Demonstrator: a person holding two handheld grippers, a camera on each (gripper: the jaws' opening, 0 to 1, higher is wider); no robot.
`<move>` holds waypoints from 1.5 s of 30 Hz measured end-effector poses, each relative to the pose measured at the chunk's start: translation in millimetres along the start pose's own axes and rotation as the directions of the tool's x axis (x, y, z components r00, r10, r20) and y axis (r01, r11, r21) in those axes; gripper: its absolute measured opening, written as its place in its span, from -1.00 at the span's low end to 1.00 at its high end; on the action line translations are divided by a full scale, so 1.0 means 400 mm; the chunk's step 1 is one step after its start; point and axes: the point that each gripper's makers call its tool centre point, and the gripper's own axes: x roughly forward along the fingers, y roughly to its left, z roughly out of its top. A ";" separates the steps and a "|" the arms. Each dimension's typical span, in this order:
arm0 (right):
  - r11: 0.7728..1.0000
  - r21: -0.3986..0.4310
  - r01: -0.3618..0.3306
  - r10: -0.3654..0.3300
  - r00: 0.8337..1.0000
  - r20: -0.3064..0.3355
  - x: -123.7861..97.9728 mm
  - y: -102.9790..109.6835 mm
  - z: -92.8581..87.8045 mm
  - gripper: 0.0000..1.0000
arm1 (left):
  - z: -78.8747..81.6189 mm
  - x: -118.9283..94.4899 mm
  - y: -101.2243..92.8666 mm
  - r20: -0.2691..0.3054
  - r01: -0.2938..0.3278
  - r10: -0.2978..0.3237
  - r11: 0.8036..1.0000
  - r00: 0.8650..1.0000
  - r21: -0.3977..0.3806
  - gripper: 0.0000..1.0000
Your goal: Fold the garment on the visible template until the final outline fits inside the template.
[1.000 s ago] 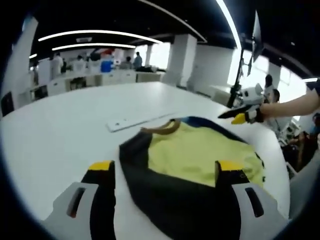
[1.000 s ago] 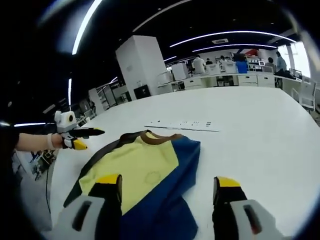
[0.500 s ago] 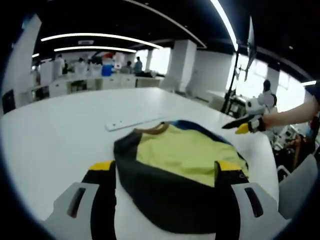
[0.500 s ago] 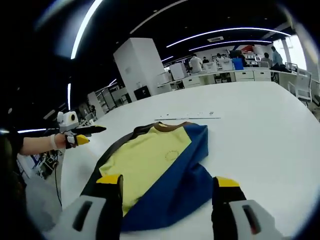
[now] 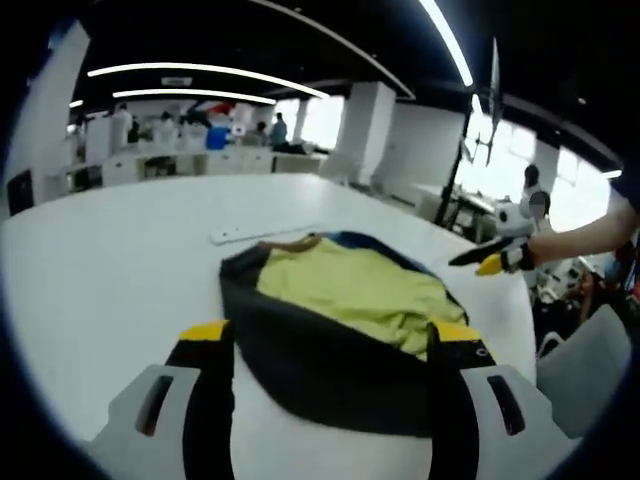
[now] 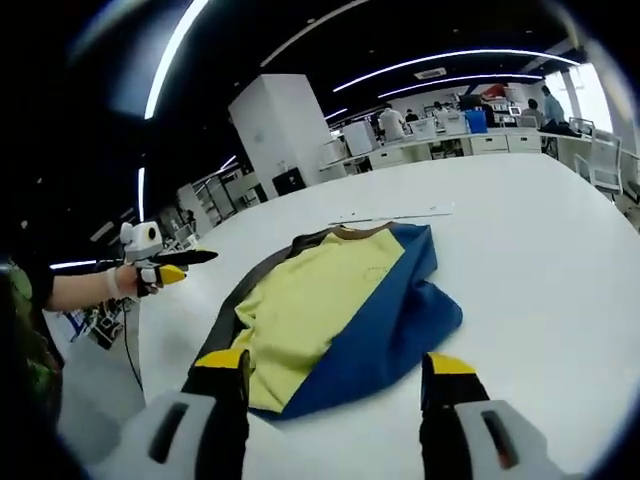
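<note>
Here, the left hand-held gripper, grey-bodied with black jaws tipped in yellow, stands with its two jaws spread wide apart, gripping nothing. In the left gripper view the jaws rise over the near edge of the yellow shirt with a black sleeve side, a blue sleeve side and a brown collar, which lies flat on the large round white table; the black part of the garment spans the gap between the jaws, though whether the tips touch the cloth cannot be told. Beyond the collar lies a thin white strip with small marks, just past the garment's far edge.

The right hand-held gripper, of the same make, also has its jaws well apart and carries nothing. In the right gripper view its jaws frame the lower hem of the shirt, where the blue side folds over towards the yellow front; the left jaw tip sits over the hem, the right jaw tip over bare table.

Each gripper appears in the other's view, held out beside the table's edge by a hand: the right one at the right of the left gripper view, the left one at the left of the right gripper view, both clear of the garment.
</note>
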 end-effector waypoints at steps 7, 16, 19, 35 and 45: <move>0.999 0.041 -0.024 0.025 1.000 -0.010 -0.012 0.049 -0.055 0.32 | -0.019 -0.026 -0.025 0.025 -0.006 0.007 0.999 1.000 -0.039 0.49; 0.995 0.096 -0.030 0.032 0.999 -0.024 -0.003 0.061 -0.107 0.17 | -0.039 -0.037 -0.039 0.025 -0.006 0.008 0.998 1.000 -0.061 0.48; 0.995 0.092 -0.035 0.039 0.998 -0.047 0.001 0.070 -0.126 -0.03 | -0.035 -0.037 -0.039 0.028 -0.007 0.009 0.998 1.000 -0.062 0.48; 0.983 0.175 -0.051 0.067 0.994 -0.084 0.029 0.099 -0.191 -0.59 | -0.021 -0.036 -0.047 0.058 -0.003 0.008 0.996 0.998 -0.085 0.45; 0.975 0.216 -0.045 0.059 0.996 -0.060 0.058 0.107 -0.189 -0.79 | -0.006 -0.041 -0.047 0.081 0.000 0.007 0.996 0.997 -0.091 0.44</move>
